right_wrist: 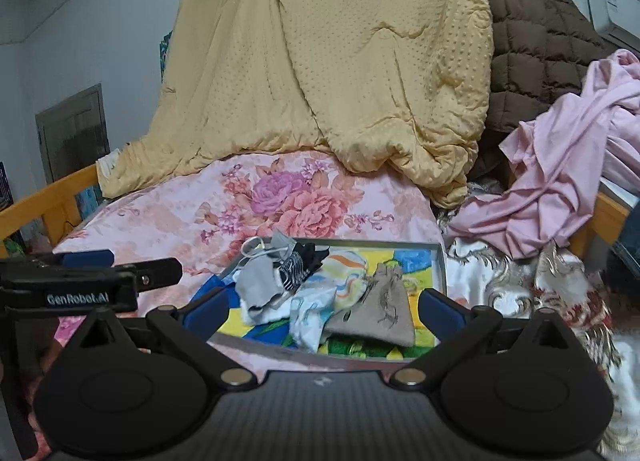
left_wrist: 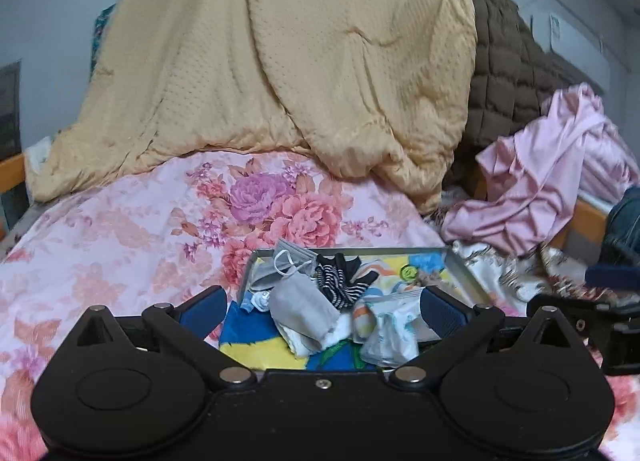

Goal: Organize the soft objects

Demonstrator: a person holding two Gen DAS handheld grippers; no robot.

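Soft odds and ends lie heaped in a shallow grey metal tray [left_wrist: 456, 265] with a bright cartoon-printed floor, set on a bed covered by a pink floral sheet [left_wrist: 132, 229]. In the left wrist view the left gripper [left_wrist: 322, 307] hangs low over the near end of the tray with its blue-padded jaws spread wide and nothing between them; the right-hand pad sits just beside a crumpled white patterned cloth [left_wrist: 390, 335]. Ahead of it lie a folded grey cloth [left_wrist: 300, 311], a black-and-white striped sock [left_wrist: 340, 287], and a grey face mask [left_wrist: 288, 261] with white ear loops draped over the tray's far left corner. The right wrist view shows the right gripper [right_wrist: 324, 311] just short of the tray's near rim, its jaws likewise spread and empty. Between its pads, a beige drawstring pouch [right_wrist: 380, 311] with a dark sketched design rests on the right of the pile, touching a white cloth with coloured wavy stripes [right_wrist: 346, 277]. The left gripper appears side-on at that view's left edge, labelled GenRobot.AI. Behind the tray a yellow dotted blanket [right_wrist: 340, 73] hangs down onto the bed, with a brown quilted coat [right_wrist: 536, 61] to its right and a rumpled pink garment [right_wrist: 560, 181] thrown over the wooden bed rail [right_wrist: 608, 213].
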